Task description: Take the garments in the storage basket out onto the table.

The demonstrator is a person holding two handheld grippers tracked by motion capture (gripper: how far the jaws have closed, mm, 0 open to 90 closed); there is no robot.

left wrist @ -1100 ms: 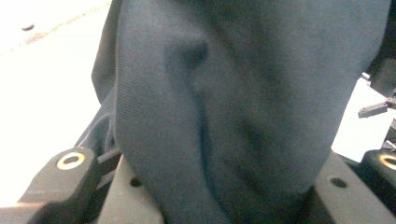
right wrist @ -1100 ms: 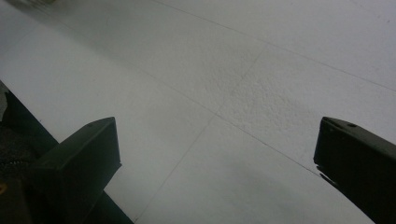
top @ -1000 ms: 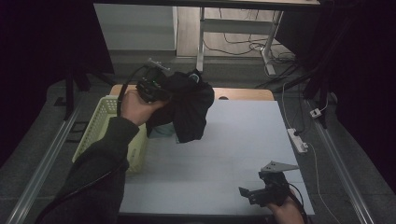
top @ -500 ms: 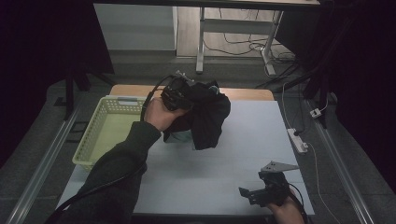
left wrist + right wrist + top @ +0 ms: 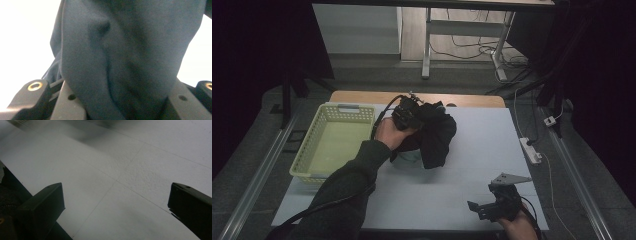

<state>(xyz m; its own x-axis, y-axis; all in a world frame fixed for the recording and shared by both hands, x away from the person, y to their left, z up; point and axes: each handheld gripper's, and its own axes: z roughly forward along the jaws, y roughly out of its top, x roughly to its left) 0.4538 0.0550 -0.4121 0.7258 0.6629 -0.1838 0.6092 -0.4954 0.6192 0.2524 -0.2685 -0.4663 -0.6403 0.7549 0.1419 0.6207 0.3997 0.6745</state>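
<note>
Dark cloth (image 5: 437,132) clamped in the left tool (image 5: 408,112) above the table (image 5: 472,150); right tool (image 5: 484,209) wide, empty.

No text, label, brand, number or sign can be read anywhere in these views.
</note>
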